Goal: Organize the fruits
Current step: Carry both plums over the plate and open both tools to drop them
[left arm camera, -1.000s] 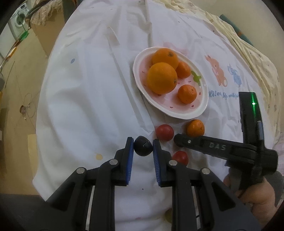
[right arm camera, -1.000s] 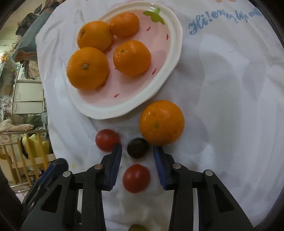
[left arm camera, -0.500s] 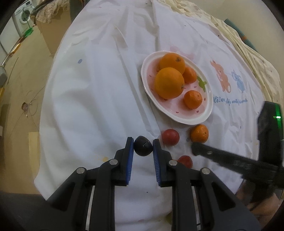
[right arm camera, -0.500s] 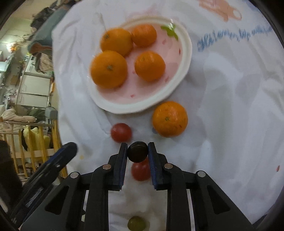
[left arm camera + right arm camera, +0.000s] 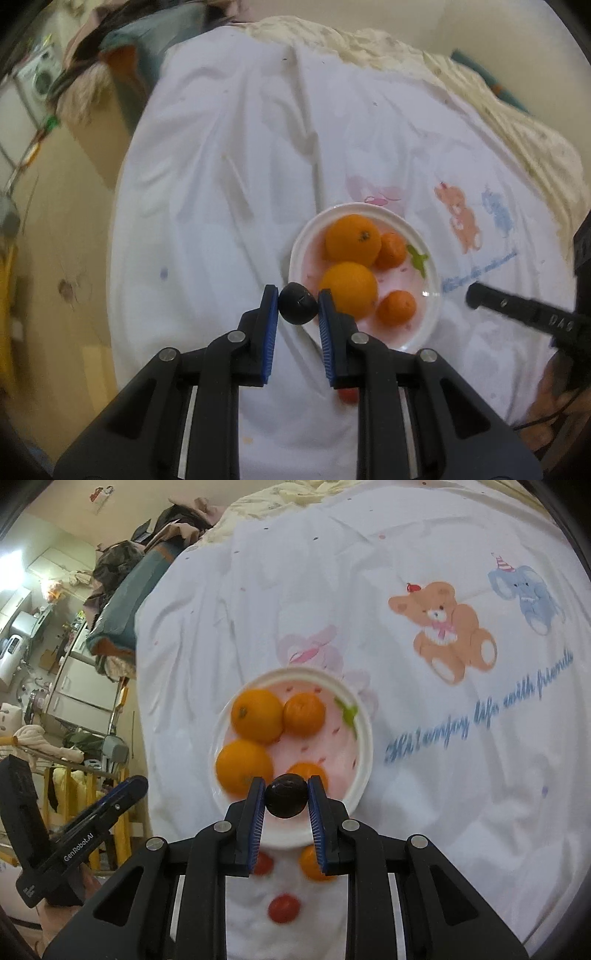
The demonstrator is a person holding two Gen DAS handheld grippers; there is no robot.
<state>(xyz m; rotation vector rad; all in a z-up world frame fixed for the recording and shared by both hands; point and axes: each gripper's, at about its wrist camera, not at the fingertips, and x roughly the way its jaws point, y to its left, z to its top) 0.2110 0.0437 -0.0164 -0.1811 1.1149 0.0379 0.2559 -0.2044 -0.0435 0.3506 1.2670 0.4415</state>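
My left gripper [image 5: 297, 295] is shut on a small dark round fruit [image 5: 297, 310], held in the air over the near-left rim of a white and pink plate [image 5: 430, 314]. The plate carries two big oranges [image 5: 352, 240] and two small mandarins [image 5: 396, 307]. My right gripper [image 5: 287, 786] is shut on a second small dark fruit [image 5: 286, 801], above the near edge of the same plate [image 5: 364, 746]. On the cloth below it lie a loose mandarin [image 5: 309, 864] and two red tomatoes [image 5: 283, 908], partly hidden by the fingers.
A white cloth [image 5: 461, 794] printed with a bear, an elephant and blue writing covers the table. Its left edge drops to the floor [image 5: 48, 258]. Clothes and furniture [image 5: 74, 672] crowd the far left. The other gripper [image 5: 92, 830] and a hand show at the lower left.
The right gripper shut on the dark fruit on the cloth and lifted it. Both grippers rose and moved over the plate's near edge, each with its dark fruit.
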